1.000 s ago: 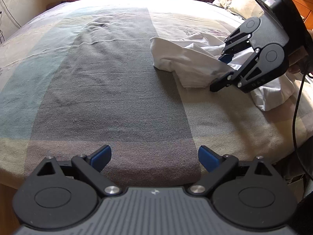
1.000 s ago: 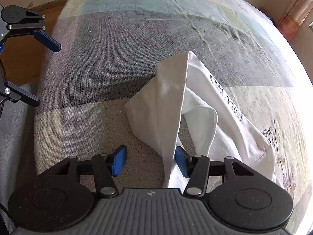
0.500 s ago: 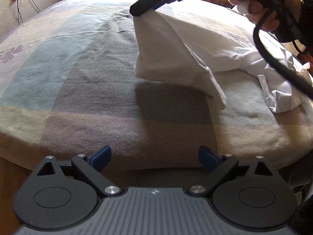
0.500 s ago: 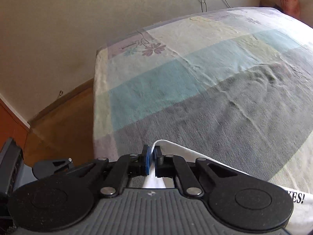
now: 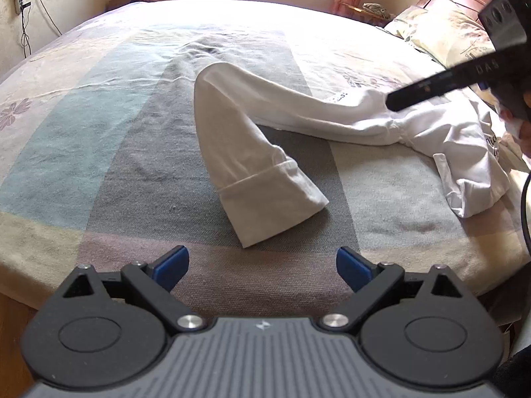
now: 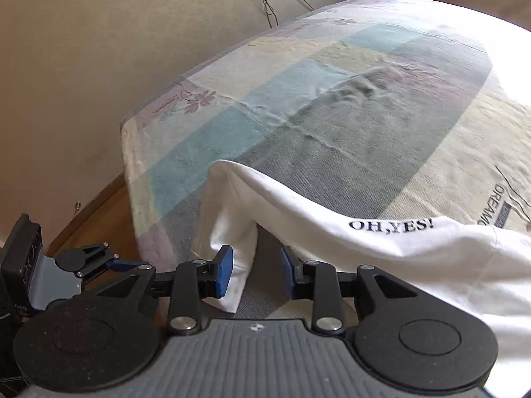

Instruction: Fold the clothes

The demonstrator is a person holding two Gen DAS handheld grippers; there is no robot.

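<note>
The right tool (image 6: 254,272), clamped on the shirt (image 5: 332,116) half a second ago, is now parted and nothing is held. The left tool (image 5: 262,263) is kept wide apart, empty, at the near edge of the bed (image 5: 116,126). The shirt has been laid out across the bed; its sleeve (image 5: 252,172) is bent back, unfolded.
</note>
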